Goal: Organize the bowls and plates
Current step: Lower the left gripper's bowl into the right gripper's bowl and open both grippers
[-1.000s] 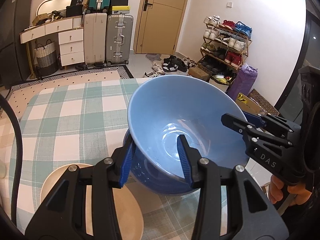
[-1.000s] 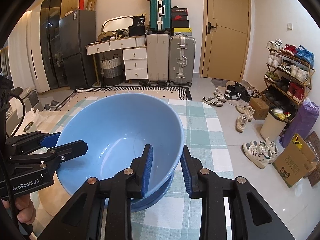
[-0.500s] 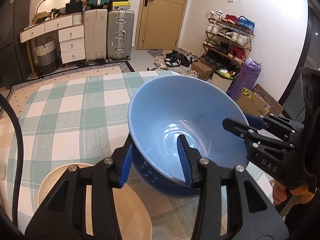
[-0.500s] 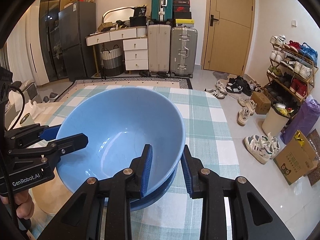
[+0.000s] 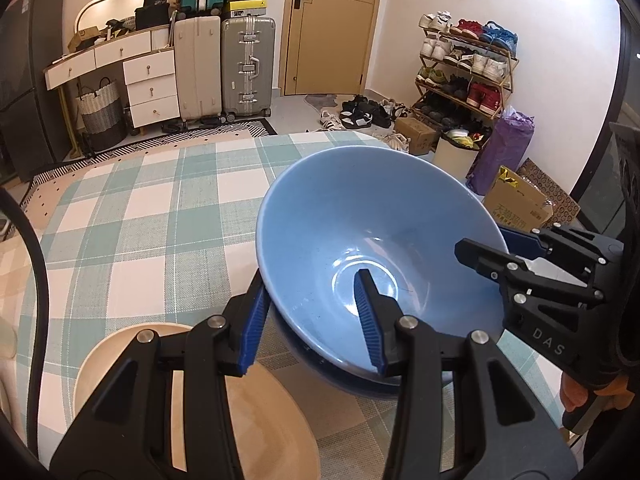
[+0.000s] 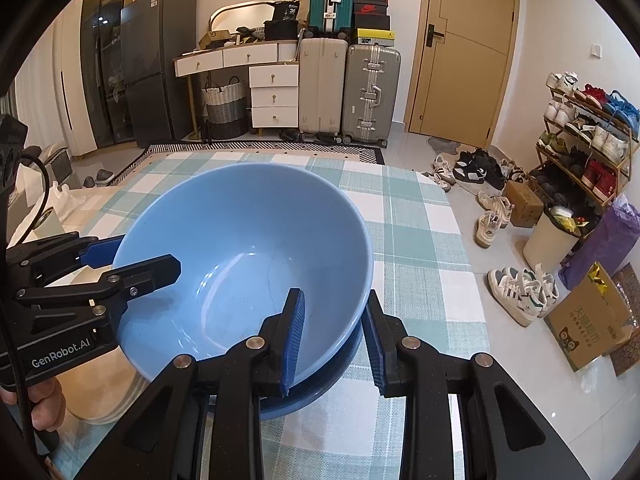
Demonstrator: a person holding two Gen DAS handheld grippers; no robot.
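Both grippers hold one light blue bowl [image 5: 376, 248] by opposite sides of its rim. The left gripper [image 5: 312, 320] has its fingers closed on the near-left wall, one pad inside, one outside; the right gripper [image 6: 332, 336] is clamped the same way on the near-right wall. The bowl hangs tilted just over a darker blue bowl [image 6: 320, 384] that sits on the checked desk [image 5: 152, 240], and its base already looks partly inside that lower one, so the step in hand seems to be nesting the two.

To do it well, level the rim first: the side toward the left gripper looks lower, and a tilted bowl would catch the lower rim and skid. Bring both grippers down together at one pace, centre the base over the lower bowl, and let go only once the weight is seated. Open both sets of fingers together, since one-sided release could tip it. The outer fingers sit close to the lower rim, so watch they do not jam against it.

Both bowls look empty; the upper one shows only glare and a faint hairline mark inside. A beige plate [image 5: 256, 420] lies on the desk just left of the stack, with nothing visible on it.
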